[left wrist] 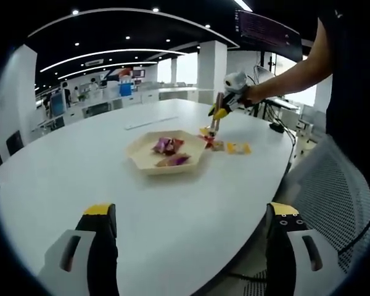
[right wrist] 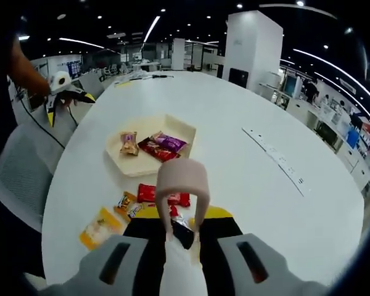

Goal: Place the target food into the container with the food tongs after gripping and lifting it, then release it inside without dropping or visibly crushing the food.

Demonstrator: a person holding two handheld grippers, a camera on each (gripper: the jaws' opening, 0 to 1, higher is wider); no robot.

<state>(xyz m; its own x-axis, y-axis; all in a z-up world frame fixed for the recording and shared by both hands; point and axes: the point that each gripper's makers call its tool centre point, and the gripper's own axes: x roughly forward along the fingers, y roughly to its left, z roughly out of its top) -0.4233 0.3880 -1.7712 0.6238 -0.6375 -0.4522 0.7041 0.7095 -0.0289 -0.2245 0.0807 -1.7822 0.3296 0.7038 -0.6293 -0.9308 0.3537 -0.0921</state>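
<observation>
Tongs: pale, looped at the far end, held between the right gripper jaws in the right gripper view. Arms narrow, tips pinching a dark-wrapped snack just above the gripper body. Red packet: on the white table, touching the tongs on their far-left side. Orange packet and yellow packet: left of the tongs, near the table edge. Container: pale shallow tray, beyond the tongs and apart from them, holding a tan packet, a red one and a purple one. Left gripper: far left of the tongs, past the table edge, held by a person's arm.

Left gripper view. Tongs: hanging from the right gripper, tips down at the red packet; gap between arms too small to tell. Container: just left of the tongs, packets inside. Yellow packets: just right of the tongs. Left gripper: jaws wide apart, nothing between them.
</observation>
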